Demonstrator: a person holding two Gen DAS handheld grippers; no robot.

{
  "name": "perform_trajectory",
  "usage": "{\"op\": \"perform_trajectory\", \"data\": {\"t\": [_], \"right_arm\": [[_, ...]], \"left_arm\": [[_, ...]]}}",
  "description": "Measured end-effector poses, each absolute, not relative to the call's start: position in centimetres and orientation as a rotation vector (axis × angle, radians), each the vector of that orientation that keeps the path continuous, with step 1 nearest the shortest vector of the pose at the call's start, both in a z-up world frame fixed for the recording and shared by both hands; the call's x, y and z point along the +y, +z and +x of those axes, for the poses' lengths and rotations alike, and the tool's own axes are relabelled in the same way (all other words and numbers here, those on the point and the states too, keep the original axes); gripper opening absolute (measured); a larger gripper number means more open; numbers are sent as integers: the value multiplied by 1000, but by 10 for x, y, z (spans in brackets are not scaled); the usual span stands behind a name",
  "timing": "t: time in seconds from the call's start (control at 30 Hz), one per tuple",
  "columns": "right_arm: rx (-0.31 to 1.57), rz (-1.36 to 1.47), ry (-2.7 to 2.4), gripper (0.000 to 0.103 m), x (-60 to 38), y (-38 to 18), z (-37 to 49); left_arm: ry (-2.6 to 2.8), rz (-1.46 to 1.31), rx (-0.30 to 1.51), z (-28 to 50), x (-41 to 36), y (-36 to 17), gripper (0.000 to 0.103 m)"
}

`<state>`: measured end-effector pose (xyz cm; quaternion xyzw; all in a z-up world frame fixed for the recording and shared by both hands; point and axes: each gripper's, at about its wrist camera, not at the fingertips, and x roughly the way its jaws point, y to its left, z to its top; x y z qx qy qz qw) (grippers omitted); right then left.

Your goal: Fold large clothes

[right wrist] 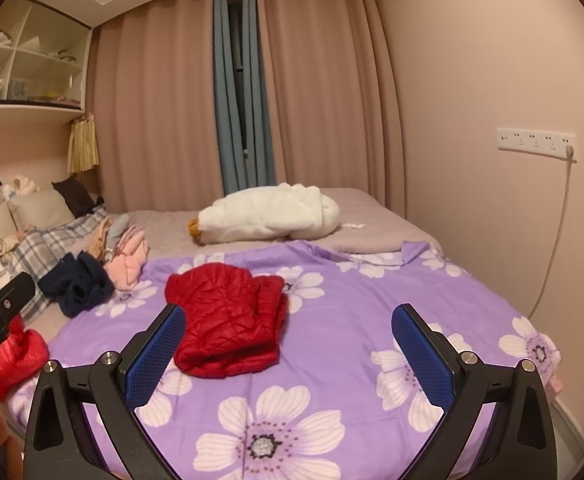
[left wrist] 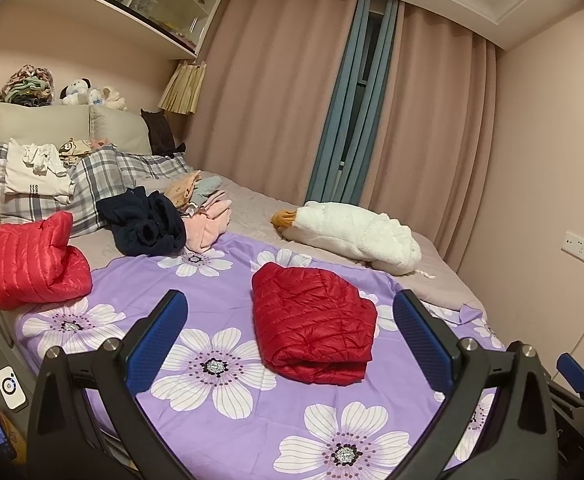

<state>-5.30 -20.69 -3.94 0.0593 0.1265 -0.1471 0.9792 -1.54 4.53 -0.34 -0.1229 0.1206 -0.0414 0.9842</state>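
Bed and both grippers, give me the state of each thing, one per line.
Left gripper: open, empty.
Right gripper: open, empty.
Dark red jacket: folded, on the flowered sheet.
Bright red jacket: crumpled.
Navy garment: unfolded heap.
Curtains: mostly drawn.

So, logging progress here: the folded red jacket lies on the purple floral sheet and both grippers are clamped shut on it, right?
Not quite. The folded red jacket does lie on the purple floral sheet, but the left gripper and right gripper are open and hold nothing, as both wrist views show.

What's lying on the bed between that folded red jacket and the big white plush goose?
Nothing: between the folded red jacket and the white goose both views show only purple flowered sheet and grey bedding.
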Motion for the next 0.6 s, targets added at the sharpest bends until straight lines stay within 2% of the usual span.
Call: {"op": "perform_trajectory", "data": {"t": [0.6], "right_arm": [[275, 112, -309, 102, -207, -44, -49]], "left_arm": [[-88, -237, 236, -9, 42, -5, 103]]}}
